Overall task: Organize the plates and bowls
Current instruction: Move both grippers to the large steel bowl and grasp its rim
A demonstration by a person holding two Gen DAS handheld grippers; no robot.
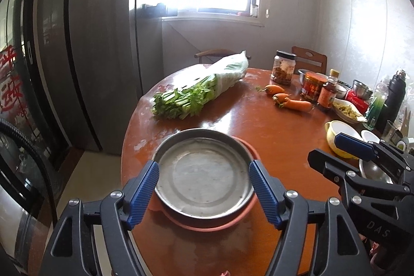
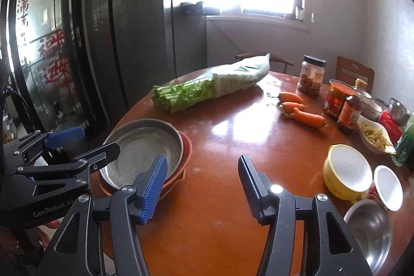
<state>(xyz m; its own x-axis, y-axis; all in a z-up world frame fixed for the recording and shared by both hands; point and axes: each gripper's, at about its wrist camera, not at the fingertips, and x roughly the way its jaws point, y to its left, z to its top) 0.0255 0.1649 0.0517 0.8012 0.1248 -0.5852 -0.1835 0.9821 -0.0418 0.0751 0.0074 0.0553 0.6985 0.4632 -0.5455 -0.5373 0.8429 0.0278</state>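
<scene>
Left gripper (image 1: 204, 175) open, jaws standing either side of the steel plate (image 1: 204, 172) without pressing it, nothing held; in the right wrist view it sits off the plate's near-left edge. Right gripper (image 2: 201, 172) also open and empty, hovering over bare bench (image 2: 233, 211) between the plate stack and the bowls. The steel plate is nested in a terracotta-coloured plate (image 1: 245, 214) at the left near edge of the round wooden bench, so that pair looks sorted. Still loose at the right: a yellow bowl (image 2: 345, 171) with white inside, a small white cup-like bowl (image 2: 388, 188) touching it or just beside it, and a steel bowl (image 2: 370, 232) nearest the edge. Further back, a shallow dish of food scraps (image 2: 375, 136), another steel bowl (image 2: 399, 107), jars and bottles, carrots (image 2: 302, 113), bagged celery (image 2: 207, 89). Judgement: the next step is likely gathering the bowls, right gripper's job. To do it well, come at the yellow bowl rim from above with one finger inside and one outside, clear of the small bowl beside it. Lift straight before swinging left. The steel bowl sits close to the bench edge, so avoid nudging it outward. Nest smaller into larger, set down gently; steel on glazed ware slides.
</scene>
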